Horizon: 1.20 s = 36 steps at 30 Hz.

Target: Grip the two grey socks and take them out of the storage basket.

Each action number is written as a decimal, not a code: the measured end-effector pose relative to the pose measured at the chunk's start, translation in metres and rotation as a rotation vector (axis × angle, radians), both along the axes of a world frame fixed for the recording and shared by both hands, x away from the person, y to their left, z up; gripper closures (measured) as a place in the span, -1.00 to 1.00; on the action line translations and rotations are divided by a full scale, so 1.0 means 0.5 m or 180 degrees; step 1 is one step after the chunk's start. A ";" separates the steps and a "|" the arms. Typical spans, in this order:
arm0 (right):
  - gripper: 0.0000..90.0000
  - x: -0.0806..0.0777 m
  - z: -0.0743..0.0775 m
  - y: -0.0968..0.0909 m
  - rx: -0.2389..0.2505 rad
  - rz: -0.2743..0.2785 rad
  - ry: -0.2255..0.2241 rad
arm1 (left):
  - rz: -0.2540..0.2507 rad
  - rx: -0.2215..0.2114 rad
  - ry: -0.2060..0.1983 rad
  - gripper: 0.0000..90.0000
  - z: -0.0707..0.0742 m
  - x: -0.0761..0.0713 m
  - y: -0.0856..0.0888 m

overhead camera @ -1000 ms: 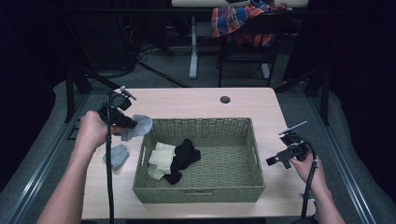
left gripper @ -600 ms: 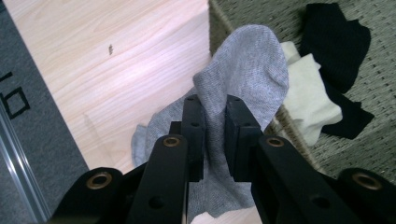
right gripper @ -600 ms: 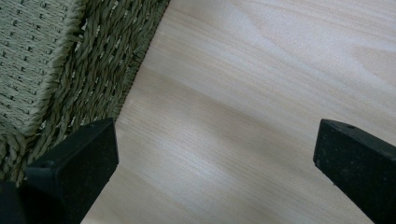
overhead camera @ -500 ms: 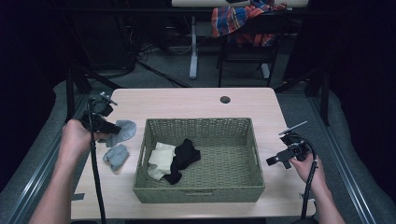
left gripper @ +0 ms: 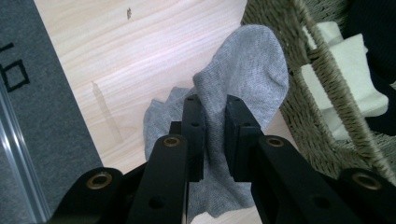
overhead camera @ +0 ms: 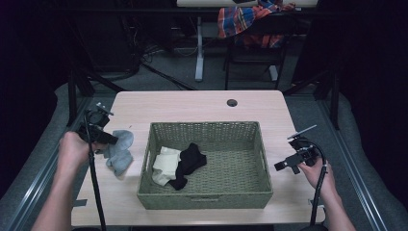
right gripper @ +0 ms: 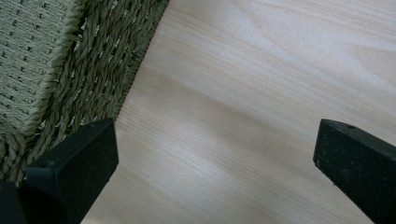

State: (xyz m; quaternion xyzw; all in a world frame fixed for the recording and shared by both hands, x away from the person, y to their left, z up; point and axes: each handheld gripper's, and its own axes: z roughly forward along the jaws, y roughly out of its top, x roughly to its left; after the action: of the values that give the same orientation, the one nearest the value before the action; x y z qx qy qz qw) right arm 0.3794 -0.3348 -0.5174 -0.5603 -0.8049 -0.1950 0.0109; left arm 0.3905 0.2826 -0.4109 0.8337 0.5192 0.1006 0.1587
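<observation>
While the left tool (overhead camera: 108, 139) pinches a grey sock (left gripper: 243, 88), the right tool (overhead camera: 284, 164) is spread wide over bare desk (right gripper: 261, 93).

Grey sock lies at left centre of the high view on the desk, just beside the left wall of the wicker basket (overhead camera: 207, 199), with a fold clamped between the left jaws. Cream cloth (overhead camera: 163, 166) and black sock (overhead camera: 190, 161) lie touching in the basket's left half. Right tool sits at right centre, near the basket's right wall, gripping nothing.
</observation>
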 end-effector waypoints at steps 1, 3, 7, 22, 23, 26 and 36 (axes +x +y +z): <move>-1.00 0.000 0.000 0.000 -0.0002 0.0005 0.0002 | 0.0022 -0.0006 0.0013 0.79 -0.004 -0.001 0.002; -1.00 0.001 0.000 -0.001 -0.0002 0.0027 0.0017 | 0.0039 -0.0013 0.0034 0.79 -0.013 -0.001 0.006; -1.00 0.001 0.001 -0.001 -0.0008 0.0037 0.0019 | 0.0089 -0.0032 0.0052 0.79 -0.036 -0.002 0.016; -1.00 0.002 -0.002 -0.002 0.0012 0.0016 0.0015 | 0.0235 0.0000 0.0113 0.79 -0.110 0.002 0.037; -1.00 0.002 -0.002 -0.001 0.0013 0.0019 0.0016 | 0.0237 -0.0009 0.0136 0.79 -0.113 0.003 0.038; -1.00 0.000 -0.001 0.000 0.0008 -0.0006 0.0001 | 0.0267 0.0016 0.0162 0.79 -0.123 0.005 0.038; -1.00 0.000 0.000 0.001 0.0001 -0.0004 0.0004 | 0.0366 0.0020 0.0290 0.76 -0.175 0.025 0.038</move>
State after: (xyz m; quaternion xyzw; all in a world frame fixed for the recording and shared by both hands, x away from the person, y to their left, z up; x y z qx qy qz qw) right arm 0.3793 -0.3343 -0.5176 -0.5610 -0.8045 -0.1949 0.0113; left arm 0.4033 0.3014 -0.4984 0.8067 0.5726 0.0731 0.1262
